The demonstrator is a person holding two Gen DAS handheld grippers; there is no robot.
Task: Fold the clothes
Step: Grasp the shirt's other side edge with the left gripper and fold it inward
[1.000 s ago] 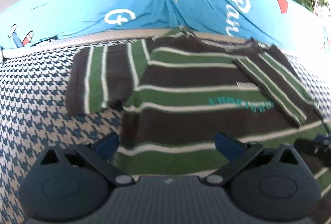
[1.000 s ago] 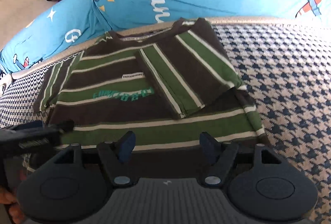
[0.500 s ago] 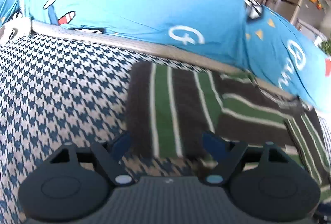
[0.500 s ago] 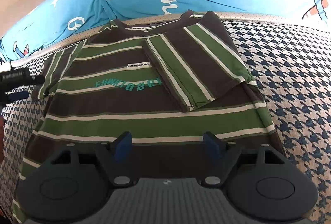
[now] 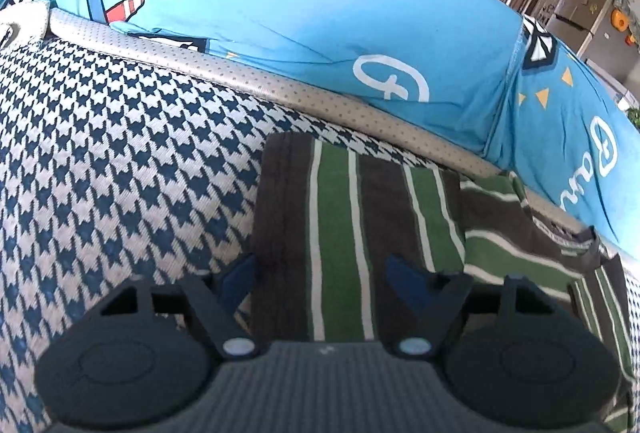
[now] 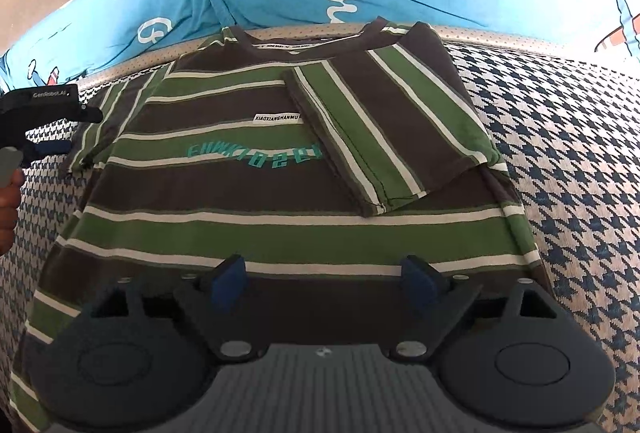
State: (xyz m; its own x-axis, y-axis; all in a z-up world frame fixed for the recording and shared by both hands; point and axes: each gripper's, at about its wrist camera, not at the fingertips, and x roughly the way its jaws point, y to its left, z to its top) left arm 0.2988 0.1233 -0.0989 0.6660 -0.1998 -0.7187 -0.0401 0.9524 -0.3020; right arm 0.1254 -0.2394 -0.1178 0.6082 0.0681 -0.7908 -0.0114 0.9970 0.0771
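Note:
A brown and green striped T-shirt (image 6: 256,193) lies face up on the houndstooth surface (image 6: 568,161), its collar toward the blue cushions. One sleeve (image 6: 392,129) is folded in over the chest. The other sleeve (image 5: 348,217) lies spread flat. My left gripper (image 5: 326,275) is open, low over this flat sleeve, its fingers straddling the sleeve's outer part. My right gripper (image 6: 322,281) is open above the shirt's lower hem area with nothing between its fingers. The left gripper (image 6: 52,121) also shows at the left edge of the right wrist view, held by a hand (image 6: 8,201).
Blue printed cushions (image 5: 304,9) rise behind the shirt, past a grey dotted piping edge (image 5: 256,83). Houndstooth fabric (image 5: 120,161) extends left of the sleeve and right of the shirt. A doorway and fridge stand far back right.
My left gripper has swung left from the shirt's lower body to the flat sleeve and closed in on it. My right gripper has drawn back slightly over the hem.

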